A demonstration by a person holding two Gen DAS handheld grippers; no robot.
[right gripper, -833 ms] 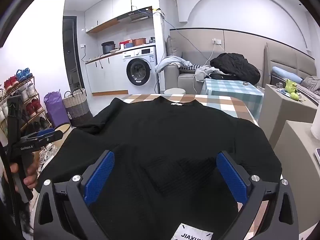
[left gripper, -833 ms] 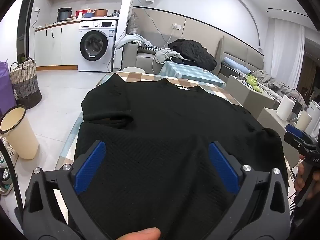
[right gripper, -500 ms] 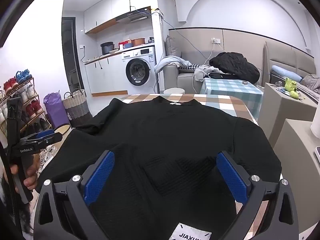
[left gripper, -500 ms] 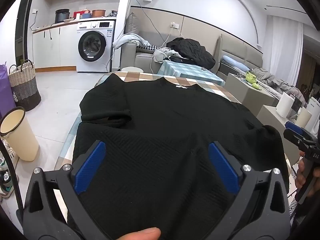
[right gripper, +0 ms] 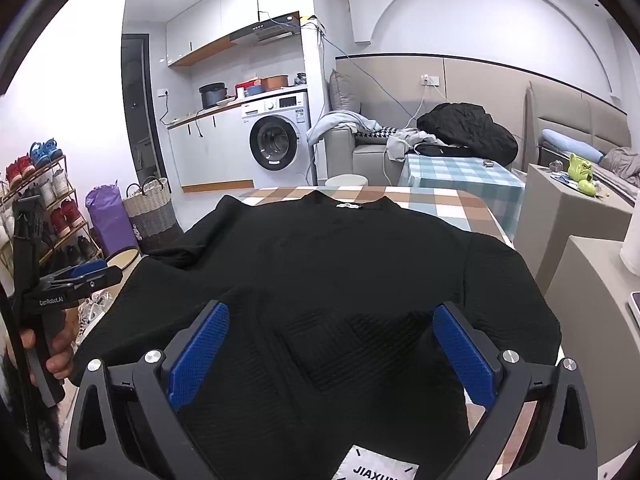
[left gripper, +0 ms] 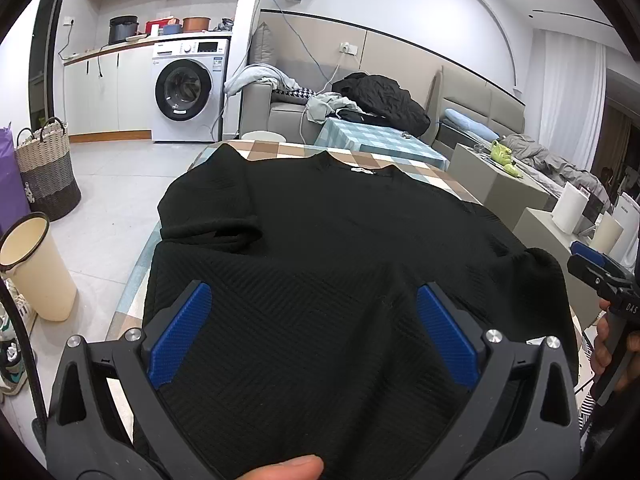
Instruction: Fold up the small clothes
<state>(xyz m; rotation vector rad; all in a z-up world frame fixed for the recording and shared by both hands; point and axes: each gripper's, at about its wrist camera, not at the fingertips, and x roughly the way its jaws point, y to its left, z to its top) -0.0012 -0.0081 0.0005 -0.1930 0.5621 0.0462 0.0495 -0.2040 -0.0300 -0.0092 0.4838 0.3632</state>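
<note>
We hold both grippers over the near hem of a black sweater [left gripper: 320,264] spread flat on the checked table [right gripper: 460,204], collar away from us, its length running straight ahead. The left gripper [left gripper: 312,332] and the right gripper [right gripper: 332,344] both stand wide apart, nothing between the pads. The left sleeve [left gripper: 208,220] already lies bunched inward and the right sleeve [right gripper: 508,280] hangs at the table edge, nearer our right tool. A white label [right gripper: 376,468] lies at the hem. Nothing blocks either side; the bin [left gripper: 36,264] stands well clear.
</note>
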